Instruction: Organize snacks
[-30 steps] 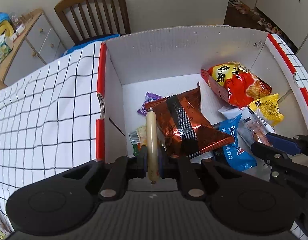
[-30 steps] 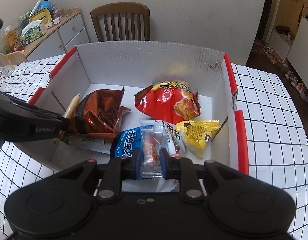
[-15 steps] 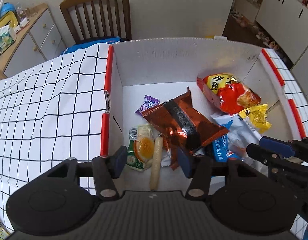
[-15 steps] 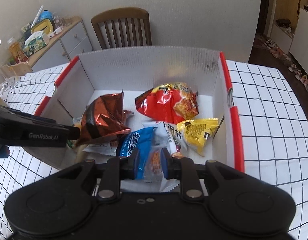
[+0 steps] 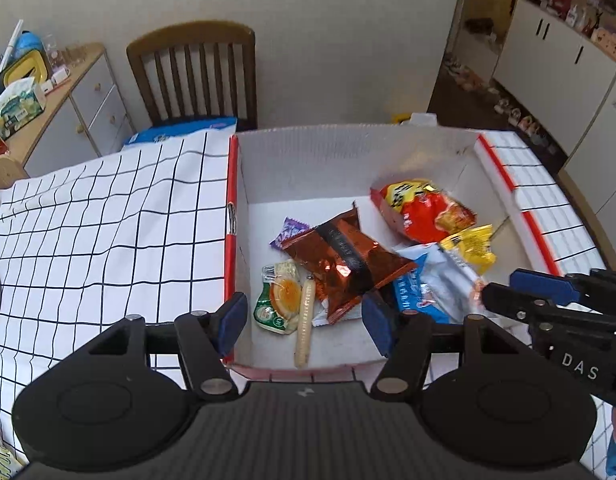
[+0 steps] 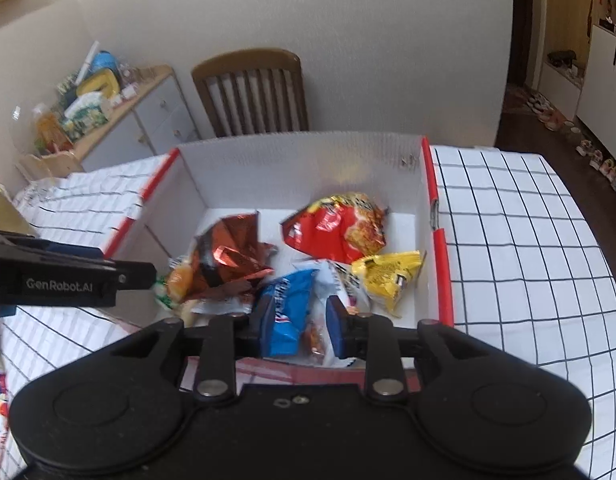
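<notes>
Checked cloth covers our desk, with the white box ahead of both tools. Our left gripper has its fingers well apart, just opened, the sausage stick lying free below. Our right gripper, angled down, has been parting over the blue packet; we judge it best to lift clear straight up.

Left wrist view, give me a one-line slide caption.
Open left gripper above a white box of snacks, sausage stick lying inside.
</notes>
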`<state>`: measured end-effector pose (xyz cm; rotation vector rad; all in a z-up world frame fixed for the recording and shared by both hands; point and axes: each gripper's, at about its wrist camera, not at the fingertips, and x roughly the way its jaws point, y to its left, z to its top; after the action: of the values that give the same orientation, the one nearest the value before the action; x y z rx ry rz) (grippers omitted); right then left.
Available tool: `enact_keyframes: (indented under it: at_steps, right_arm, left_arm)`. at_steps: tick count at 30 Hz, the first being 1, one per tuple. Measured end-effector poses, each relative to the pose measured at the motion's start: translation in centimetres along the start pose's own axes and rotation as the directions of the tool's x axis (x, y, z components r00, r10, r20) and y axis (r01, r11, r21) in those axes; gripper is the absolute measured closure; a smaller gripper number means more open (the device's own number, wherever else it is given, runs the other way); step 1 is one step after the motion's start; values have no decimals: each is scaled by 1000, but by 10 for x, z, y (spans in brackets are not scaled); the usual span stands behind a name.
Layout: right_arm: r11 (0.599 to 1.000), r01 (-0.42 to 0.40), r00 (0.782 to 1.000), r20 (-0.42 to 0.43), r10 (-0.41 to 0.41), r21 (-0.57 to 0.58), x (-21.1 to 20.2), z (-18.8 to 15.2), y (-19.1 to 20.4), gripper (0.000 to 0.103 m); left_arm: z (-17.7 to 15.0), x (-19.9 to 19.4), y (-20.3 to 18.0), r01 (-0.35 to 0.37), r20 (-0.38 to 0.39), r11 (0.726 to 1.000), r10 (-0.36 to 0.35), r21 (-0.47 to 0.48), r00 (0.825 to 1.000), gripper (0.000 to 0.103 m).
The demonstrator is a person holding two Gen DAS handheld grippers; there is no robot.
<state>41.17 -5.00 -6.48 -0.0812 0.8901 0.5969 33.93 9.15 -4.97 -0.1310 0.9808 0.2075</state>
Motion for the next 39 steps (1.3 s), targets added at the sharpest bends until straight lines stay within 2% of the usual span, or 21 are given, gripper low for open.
enact_keyframes:
  at_steps: [3,5,9,10,11,13,19,21,22,33,39]
  right_arm:
    - [1000,-12,999,31,12,-21,-12,-1,6,67]
    - [999,-28,998,47,29,-21,-19,-1,8,51]
    - [999,5,995,101,-1,-36,-36,-2,14,30]
    - [999,12,993,121,-7,-37,-42,-3,14,18]
    - [999,17,989,144,-12,-34,-47,-5,14,12]
    - [1000,8,986,166,-4,-23,-56,-7,12,11]
    - [1000,-22,977,211,21,1,-81,-12,12,3]
    - [999,-32,974,226,30,4,-89,-14,13,1]
    - [1000,-31,972,234,30,1,-94,-15,14,1]
    - [1000,-18,954,299,23,-18,-130,-34,27,0]
    - [1000,1,946,324,7,-24,-146,-45,32,0]
  left_arm:
    - [-5,-14,-3,9,29,1000,-9,16,1000,35]
    - [-9,-22,-4,21,48,999,-22,25,999,32]
    - [-17,-39,-3,40,79,999,-42,29,996,32]
    - [-19,-43,-2,42,87,999,-44,30,995,31]
    - [-21,-47,-2,44,94,999,-47,29,994,27]
    - [-26,-55,0,50,113,998,-53,23,992,21]
    - [-41,-81,0,75,172,997,-77,17,982,18]
    - [-45,-89,0,82,194,997,-83,12,977,3]
    - [-48,-93,1,90,207,996,-90,10,974,0]
    - [-69,-130,1,116,285,993,-106,-16,952,0]
    - [-77,-143,-3,87,298,996,-81,-6,951,0]
